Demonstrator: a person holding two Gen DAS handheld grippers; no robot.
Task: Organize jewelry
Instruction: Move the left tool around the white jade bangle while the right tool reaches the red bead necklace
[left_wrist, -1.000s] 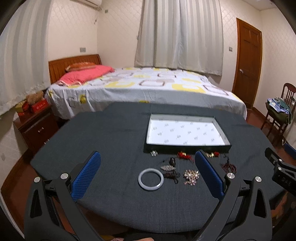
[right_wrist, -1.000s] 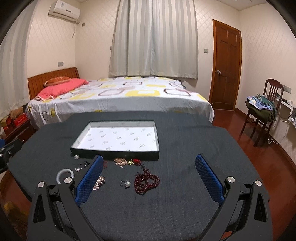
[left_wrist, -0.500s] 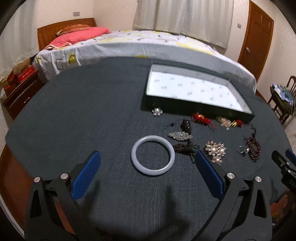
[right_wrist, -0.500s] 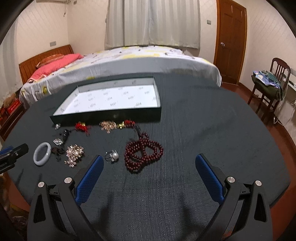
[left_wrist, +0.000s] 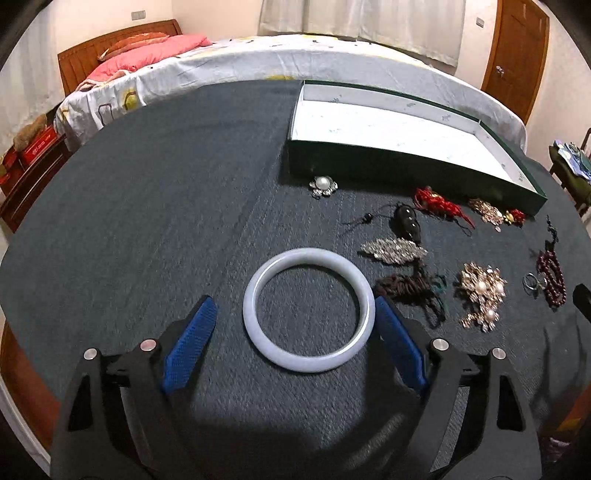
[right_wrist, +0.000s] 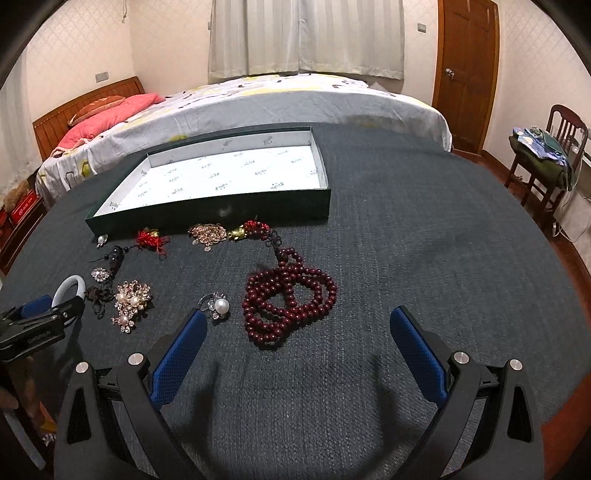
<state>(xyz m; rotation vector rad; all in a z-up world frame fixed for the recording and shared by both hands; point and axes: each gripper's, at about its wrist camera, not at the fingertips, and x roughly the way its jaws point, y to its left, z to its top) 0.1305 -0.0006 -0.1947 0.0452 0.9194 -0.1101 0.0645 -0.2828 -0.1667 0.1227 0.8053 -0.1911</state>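
A pale jade bangle (left_wrist: 308, 363) lies flat on the dark cloth table (left_wrist: 166, 221). My left gripper (left_wrist: 293, 301) is low over it, one blue pad on each side. Its jaws are closing; the right pad sits at the bangle's edge and the left pad stands apart. The green tray (left_wrist: 369, 168) with its white lining sits beyond. From the right wrist view, my right gripper (right_wrist: 298, 314) is open above the dark red bead necklace (right_wrist: 291, 295), with a pearl ring (right_wrist: 218, 306) by its left finger. My left gripper (right_wrist: 55, 306) and the bangle (right_wrist: 68, 286) show at the left edge.
Several small pieces lie in front of the tray (right_wrist: 207, 218): a gold pearl brooch (left_wrist: 480, 295), a silver leaf brooch (left_wrist: 393, 251), a brown cord knot (left_wrist: 406, 286), red tassels (left_wrist: 436, 201) and a pearl flower pin (left_wrist: 323, 184). A bed (right_wrist: 277, 99) stands behind the table, a chair (right_wrist: 546, 155) to the right.
Both grippers have come down toward the table and tilted downward. The left one has dropped over the bangle, and its pads now stand closer together.
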